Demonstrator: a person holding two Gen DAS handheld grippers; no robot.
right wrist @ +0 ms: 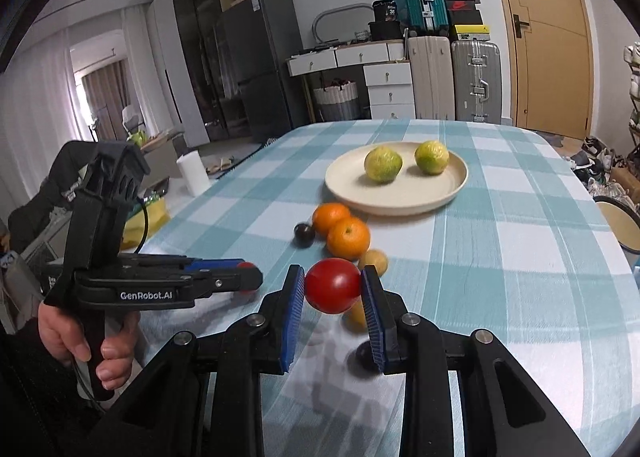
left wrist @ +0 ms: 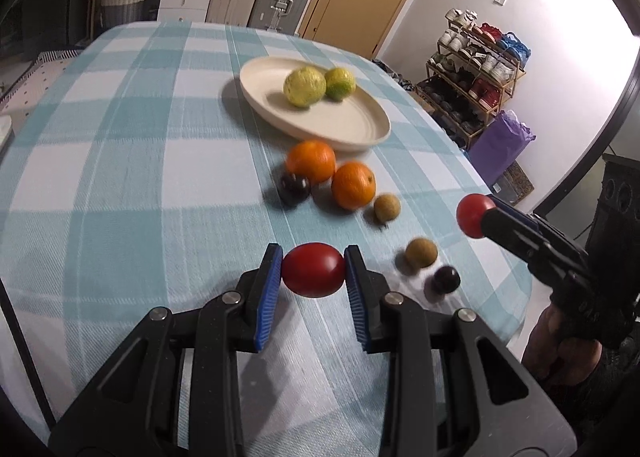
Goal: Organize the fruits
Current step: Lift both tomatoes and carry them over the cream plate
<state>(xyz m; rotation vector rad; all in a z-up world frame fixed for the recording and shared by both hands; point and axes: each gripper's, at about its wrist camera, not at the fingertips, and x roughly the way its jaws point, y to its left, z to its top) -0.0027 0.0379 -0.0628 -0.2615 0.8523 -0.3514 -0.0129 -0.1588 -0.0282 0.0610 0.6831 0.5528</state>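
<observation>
A: Left wrist view first. Done so far?

B: Two green citrus on the cream plate. Nothing else there yet.

A: And the left gripper?

B: Clamped on a red tomato, blue pads pressing both sides, held above the checked tablecloth. Off to the right, right gripper pinching a second tomato.

A: Left on the cloth?

B: Two oranges touching each other just short of the plate, a dark plum against the farther one, two brown longans, another dark plum nearest.

A: Right wrist view?

B: Same story. Right gripper closed on its tomato, lifted clear of the cloth. Left gripper at the left in a hand, a sliver of red at its tip. Plate with only the two green fruits.

A: Progress, then?

B: Early, probably. Two fruits placed, two in the grippers, six waiting. Final sorting scheme impossible to tell from here.
</observation>
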